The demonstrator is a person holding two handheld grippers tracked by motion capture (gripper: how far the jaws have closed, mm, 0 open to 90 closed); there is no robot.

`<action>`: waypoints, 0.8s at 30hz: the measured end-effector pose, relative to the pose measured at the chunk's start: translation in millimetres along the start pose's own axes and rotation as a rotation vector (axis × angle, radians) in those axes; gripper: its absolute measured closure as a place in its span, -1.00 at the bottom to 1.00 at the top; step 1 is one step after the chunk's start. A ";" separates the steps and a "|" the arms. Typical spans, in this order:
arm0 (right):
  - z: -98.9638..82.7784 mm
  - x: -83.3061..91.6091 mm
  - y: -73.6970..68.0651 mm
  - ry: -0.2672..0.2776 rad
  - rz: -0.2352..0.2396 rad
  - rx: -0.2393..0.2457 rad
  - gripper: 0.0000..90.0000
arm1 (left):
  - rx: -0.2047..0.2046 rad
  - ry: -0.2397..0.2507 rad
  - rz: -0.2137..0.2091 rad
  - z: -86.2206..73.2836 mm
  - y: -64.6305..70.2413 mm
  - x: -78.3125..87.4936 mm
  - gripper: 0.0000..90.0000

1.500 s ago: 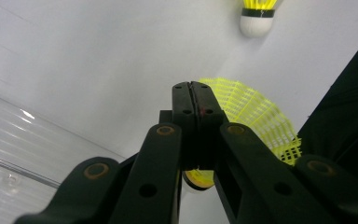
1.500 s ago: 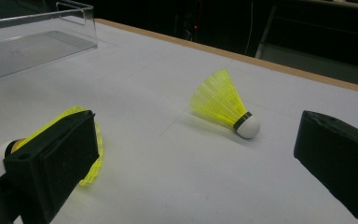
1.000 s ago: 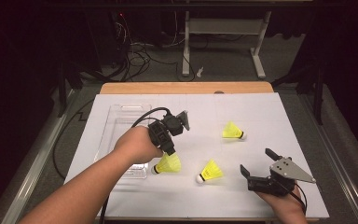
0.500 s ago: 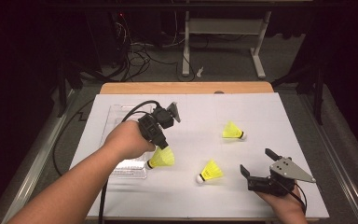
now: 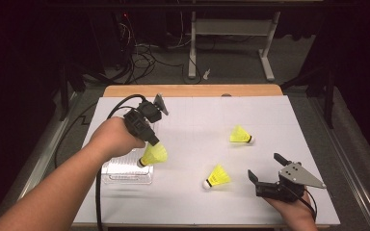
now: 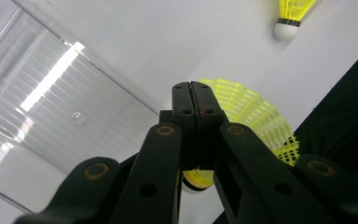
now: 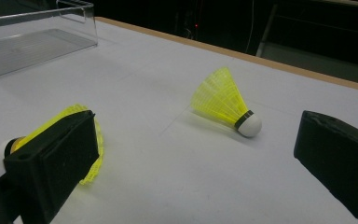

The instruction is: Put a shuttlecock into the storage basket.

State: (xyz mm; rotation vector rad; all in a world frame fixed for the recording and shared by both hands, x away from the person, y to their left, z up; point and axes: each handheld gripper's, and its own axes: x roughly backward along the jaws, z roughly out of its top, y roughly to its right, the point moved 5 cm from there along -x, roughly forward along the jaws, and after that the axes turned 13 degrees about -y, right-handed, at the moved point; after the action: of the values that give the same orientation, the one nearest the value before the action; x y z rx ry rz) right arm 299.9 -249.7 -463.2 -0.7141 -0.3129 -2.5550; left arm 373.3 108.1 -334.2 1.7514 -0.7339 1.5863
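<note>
The left gripper has its jaws pinched together on the skirt rim of a yellow shuttlecock, which hangs just below the jaw tips; its long axis runs roughly level in the high view, white cork toward the person's forearm and the open skirt away from it, over the near corner of a clear plastic tray that lies beneath and beside the gripper; in the left gripper view the two black jaws meet flat against each other with the yellow lattice skirt fanning out to their right and the cork showing below them. The right gripper rests near the table's front edge with its jaws spread wide and nothing between them; a second shuttlecock lies just to its left, cork toward the person, and a third shuttlecock lies farther ahead of it, on its side, cork pointing right. The table is covered in white, with a wooden strip along its far edge; the room behind is dark, with cables on the floor and a pale metal frame. Each shuttlecock has a bright yellow netted plastic skirt, a dark band and a rounded white cork.
</note>
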 end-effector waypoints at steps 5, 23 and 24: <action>-0.1 -0.3 -0.2 -0.003 -0.002 0.002 -0.99 | 0.035 0.011 -0.003 -7.5 -12.1 -0.1 0.99; -0.4 -0.7 -0.1 -0.005 -0.001 0.004 -0.99 | 0.180 0.018 -0.006 -42.6 -61.9 -2.8 0.99; -0.5 -0.7 -0.2 -0.006 -0.003 0.003 -0.99 | 0.185 0.019 -0.003 -44.7 -64.4 -3.1 0.99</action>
State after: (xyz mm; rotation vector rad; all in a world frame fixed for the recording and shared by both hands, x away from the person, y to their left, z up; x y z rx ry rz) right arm 300.0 -249.4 -464.0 -0.7212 -0.3201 -2.5545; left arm 394.7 183.2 -341.3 1.8642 -0.5908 1.7122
